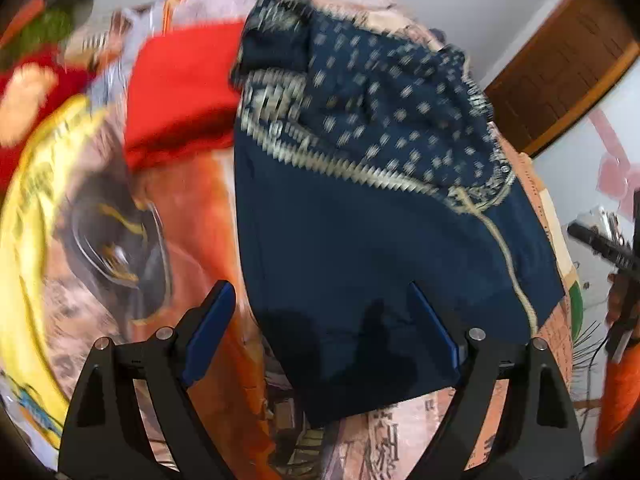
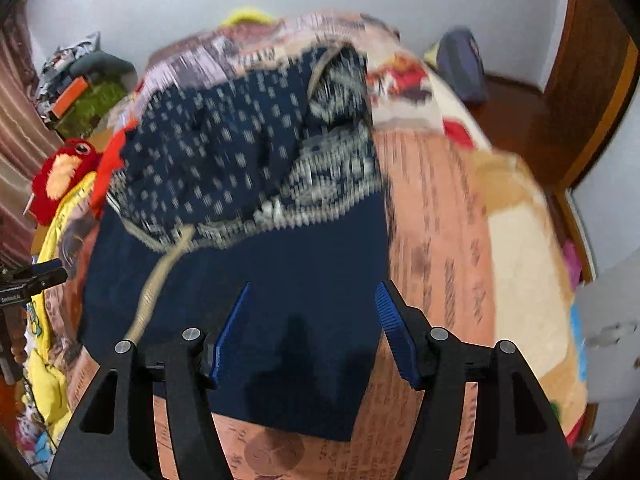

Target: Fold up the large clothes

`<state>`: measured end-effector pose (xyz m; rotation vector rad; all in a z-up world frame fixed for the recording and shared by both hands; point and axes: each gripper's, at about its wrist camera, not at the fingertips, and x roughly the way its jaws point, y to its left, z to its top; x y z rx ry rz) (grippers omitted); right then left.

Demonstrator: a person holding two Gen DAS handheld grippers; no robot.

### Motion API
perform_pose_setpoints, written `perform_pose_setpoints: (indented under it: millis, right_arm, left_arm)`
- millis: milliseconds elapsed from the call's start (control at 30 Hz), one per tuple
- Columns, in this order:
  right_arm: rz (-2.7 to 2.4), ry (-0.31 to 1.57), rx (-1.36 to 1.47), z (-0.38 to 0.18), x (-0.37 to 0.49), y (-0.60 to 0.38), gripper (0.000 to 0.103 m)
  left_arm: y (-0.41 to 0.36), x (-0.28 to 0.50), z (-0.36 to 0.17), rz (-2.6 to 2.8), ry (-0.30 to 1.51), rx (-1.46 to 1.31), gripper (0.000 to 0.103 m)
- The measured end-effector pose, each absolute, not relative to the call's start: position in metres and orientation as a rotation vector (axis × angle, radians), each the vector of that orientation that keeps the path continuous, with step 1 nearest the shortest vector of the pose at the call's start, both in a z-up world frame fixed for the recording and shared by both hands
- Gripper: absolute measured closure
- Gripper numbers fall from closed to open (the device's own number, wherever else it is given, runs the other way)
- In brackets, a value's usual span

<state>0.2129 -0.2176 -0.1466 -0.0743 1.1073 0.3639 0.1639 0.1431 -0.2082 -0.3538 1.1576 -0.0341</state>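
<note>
Navy garment (image 1: 360, 240) lies on the printed bedspread (image 2: 440, 208), partly folded; it looks soft, limp and light, best pinched at a near hem corner. Left gripper (image 1: 324, 328) and right gripper (image 2: 316, 324) hover released, holding nothing. Only the left view shows the red cloth (image 1: 180, 92)

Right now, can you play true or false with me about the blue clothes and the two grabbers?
1. The navy garment lies on a printed bedspread. True.
2. The left gripper is clamped shut on the cloth. False: its jaws stand apart, holding nothing.
3. The right gripper is open. True.
4. The garment is plain all over. False: its far part has pale dots and a patterned border.
5. A red plush toy sits at the bed's left edge. True.
</note>
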Motion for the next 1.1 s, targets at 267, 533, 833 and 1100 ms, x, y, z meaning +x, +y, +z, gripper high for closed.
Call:
perform_pose_setpoints:
  millis: [267,533,833,1100]
  right_arm:
    - [0.327,1.242,0.004,-0.197,0.213,-0.239,0.043]
    - [0.369,1.262,0.178,-0.210,0.222,-0.252,0.037]
    - [0.391,1.171,0.174,-0.204,0.221,-0.240,0.082]
    - [0.466,1.071,0.230,-0.162,0.231,-0.236,0.095]
  left_arm:
    - [0.152,0.166,-0.253,-0.097,1.239,-0.541,0.016]
    - [0.149,0.157,-0.265,-0.093,1.175,-0.556,0.017]
    - [0.135,0.151,-0.234,-0.122,1.113,-0.444,0.095]
    - [0.135,0.170,-0.171,-0.137,0.953,-0.388,0.097]
